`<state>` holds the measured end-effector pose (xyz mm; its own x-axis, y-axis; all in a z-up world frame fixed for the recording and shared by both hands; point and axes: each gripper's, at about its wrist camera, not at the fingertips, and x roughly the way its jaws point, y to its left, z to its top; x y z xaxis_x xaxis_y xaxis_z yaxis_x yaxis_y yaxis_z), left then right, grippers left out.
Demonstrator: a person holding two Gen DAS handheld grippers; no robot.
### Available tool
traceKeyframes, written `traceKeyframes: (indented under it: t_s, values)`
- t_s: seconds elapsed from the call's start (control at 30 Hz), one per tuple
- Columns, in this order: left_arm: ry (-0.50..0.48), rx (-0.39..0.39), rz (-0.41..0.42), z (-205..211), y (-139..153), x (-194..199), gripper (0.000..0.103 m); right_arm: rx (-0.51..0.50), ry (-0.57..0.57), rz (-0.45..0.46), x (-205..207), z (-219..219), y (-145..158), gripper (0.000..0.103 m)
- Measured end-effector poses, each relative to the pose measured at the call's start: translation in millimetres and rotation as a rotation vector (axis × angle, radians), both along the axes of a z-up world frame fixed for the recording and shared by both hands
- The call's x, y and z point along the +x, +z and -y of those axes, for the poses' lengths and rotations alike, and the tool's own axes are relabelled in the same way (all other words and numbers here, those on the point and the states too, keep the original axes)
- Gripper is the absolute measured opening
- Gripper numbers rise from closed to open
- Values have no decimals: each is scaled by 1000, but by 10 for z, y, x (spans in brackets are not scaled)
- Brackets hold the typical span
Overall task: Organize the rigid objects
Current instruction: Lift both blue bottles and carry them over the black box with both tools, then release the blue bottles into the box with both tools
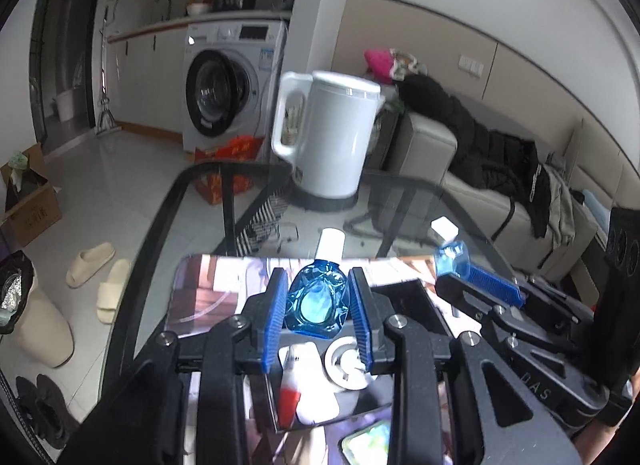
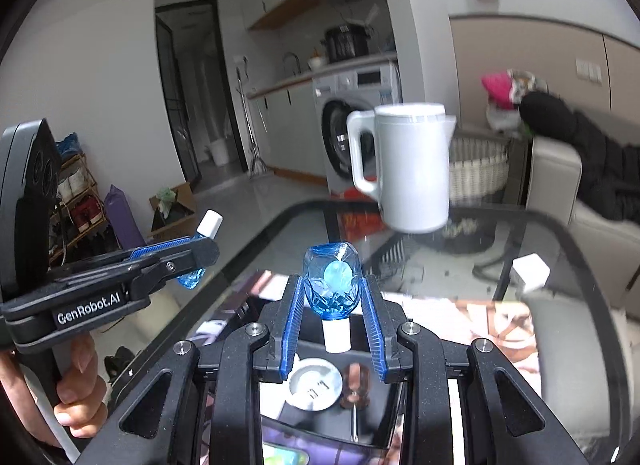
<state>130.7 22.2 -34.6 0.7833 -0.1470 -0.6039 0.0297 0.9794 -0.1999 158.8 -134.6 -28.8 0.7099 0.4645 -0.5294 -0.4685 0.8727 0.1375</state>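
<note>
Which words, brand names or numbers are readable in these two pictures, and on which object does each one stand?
"GenRobot.AI": white letters on the side of the left tongs, seen in the right wrist view.
"DAS": faint raised letters on the black body of the right tongs, seen in the left wrist view.
Washing machine: panel and stickers too small to read.
Red box and cardboard box: print blurred, unreadable.

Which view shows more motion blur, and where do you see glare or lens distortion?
Right wrist view: the white kettle and sofa are smeared by motion blur, while the blue bottle in the right gripper stays sharp. Left wrist view: the kettle is crisper; the glass table reflects the room; both views bend straight edges near the dark round border.
</note>
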Motion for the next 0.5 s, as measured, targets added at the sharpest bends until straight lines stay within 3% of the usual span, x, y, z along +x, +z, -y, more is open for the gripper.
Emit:
traceKeyframes:
  t_s: [0.13,0.33,0.5]
  values:
    - [-13,32,-63,81,-98,42,29,-42,-2,-75,100,-25,-138,30]
    - [-48,77,-189,198,-306,168,29,-40,11,-247,247,-3,-425,30]
    - [-66,103,-275,255,-467,243,29,-41,9,-329,310,11,-591,29]
